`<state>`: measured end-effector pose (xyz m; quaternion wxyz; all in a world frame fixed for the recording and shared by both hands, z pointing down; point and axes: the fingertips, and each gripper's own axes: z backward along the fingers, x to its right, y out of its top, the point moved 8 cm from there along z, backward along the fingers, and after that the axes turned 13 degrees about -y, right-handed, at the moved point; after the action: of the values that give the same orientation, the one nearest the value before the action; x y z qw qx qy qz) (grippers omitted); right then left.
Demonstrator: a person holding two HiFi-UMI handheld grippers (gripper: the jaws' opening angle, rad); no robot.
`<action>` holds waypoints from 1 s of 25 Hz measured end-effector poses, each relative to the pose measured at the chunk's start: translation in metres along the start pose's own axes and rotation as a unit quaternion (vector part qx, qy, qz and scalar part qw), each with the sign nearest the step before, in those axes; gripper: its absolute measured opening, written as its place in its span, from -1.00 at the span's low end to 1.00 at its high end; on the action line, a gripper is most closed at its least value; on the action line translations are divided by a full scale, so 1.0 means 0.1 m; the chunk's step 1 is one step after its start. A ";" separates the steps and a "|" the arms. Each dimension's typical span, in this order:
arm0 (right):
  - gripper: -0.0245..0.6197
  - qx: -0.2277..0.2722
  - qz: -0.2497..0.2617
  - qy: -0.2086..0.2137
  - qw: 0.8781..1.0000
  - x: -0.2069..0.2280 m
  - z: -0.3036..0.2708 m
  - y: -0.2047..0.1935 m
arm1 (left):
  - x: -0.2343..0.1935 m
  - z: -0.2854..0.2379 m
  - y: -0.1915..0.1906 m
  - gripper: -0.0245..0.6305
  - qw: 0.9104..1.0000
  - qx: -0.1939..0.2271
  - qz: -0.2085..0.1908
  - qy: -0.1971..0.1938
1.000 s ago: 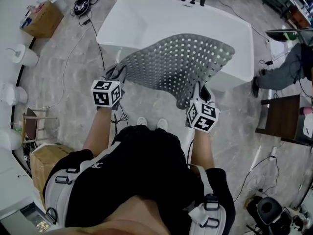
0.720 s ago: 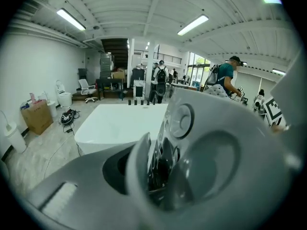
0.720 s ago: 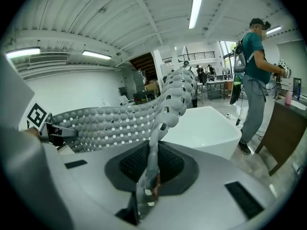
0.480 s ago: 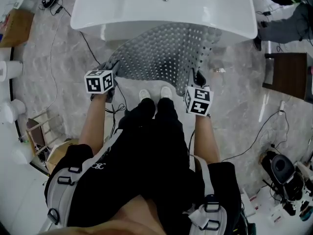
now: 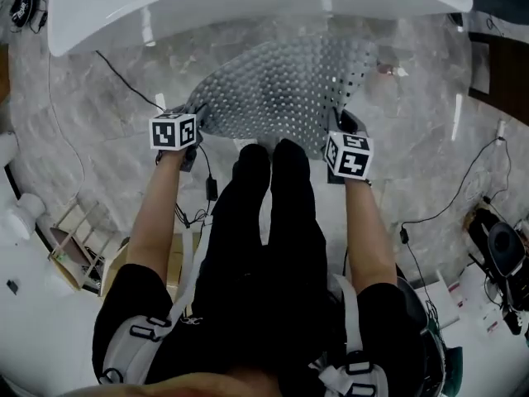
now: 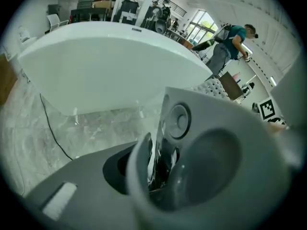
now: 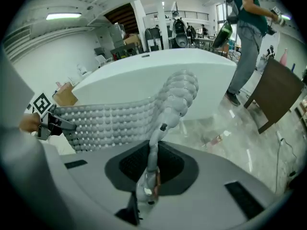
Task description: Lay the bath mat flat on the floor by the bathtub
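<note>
A grey perforated bath mat hangs spread between my two grippers, low over the marble floor in front of the white bathtub. My left gripper is shut on the mat's near left corner; in the left gripper view the mat's edge is pinched between the jaws. My right gripper is shut on the near right corner, and the bath mat stands edge-on between its jaws with its suction cups facing out. The mat's far edge droops toward the tub's base.
The person's dark-trousered legs stand just behind the mat. Black cables run over the floor at left and right. Another person stands beyond the tub beside a dark wooden stand. A cardboard box sits at far left.
The head view has tipped down and the tub has slid to the top edge. Both grippers have lowered the mat toward the floor, still holding its corners.
</note>
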<state>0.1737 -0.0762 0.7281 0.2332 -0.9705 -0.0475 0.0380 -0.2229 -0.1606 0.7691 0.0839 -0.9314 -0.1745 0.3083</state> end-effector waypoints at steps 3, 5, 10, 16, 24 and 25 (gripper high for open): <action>-0.80 -0.019 -0.005 0.008 1.000 -0.05 -0.71 -0.30 | -0.44 -0.64 -0.16 -0.63 0.999 -0.028 0.004 -0.017; -0.80 -0.026 -0.014 0.020 0.999 -0.05 -1.24 -0.47 | -0.79 -1.08 -0.25 -0.63 0.998 -0.040 0.026 -0.029; -0.80 -0.045 -0.037 0.047 0.997 0.03 -2.52 -0.94 | -1.69 -2.08 -0.41 -0.63 0.994 -0.066 0.083 -0.025; -0.80 -0.079 -0.065 0.044 0.994 0.03 -3.71 -1.37 | -2.45 -2.77 -0.24 -0.55 0.992 -0.084 0.096 -0.013; -0.75 -0.089 0.024 -0.016 0.996 0.04 -4.52 -1.29 | -3.10 -3.29 0.15 -0.41 0.988 -0.092 0.106 0.059; -0.75 -0.091 0.032 -0.024 0.995 0.05 -4.59 -1.29 | -3.17 -3.35 0.16 -0.39 0.988 -0.093 0.106 0.071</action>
<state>0.2129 -0.1674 1.1941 0.1417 -0.9875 -0.0256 0.0645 -0.2537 -0.3114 1.2043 -0.0237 -0.9678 -0.0960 0.2314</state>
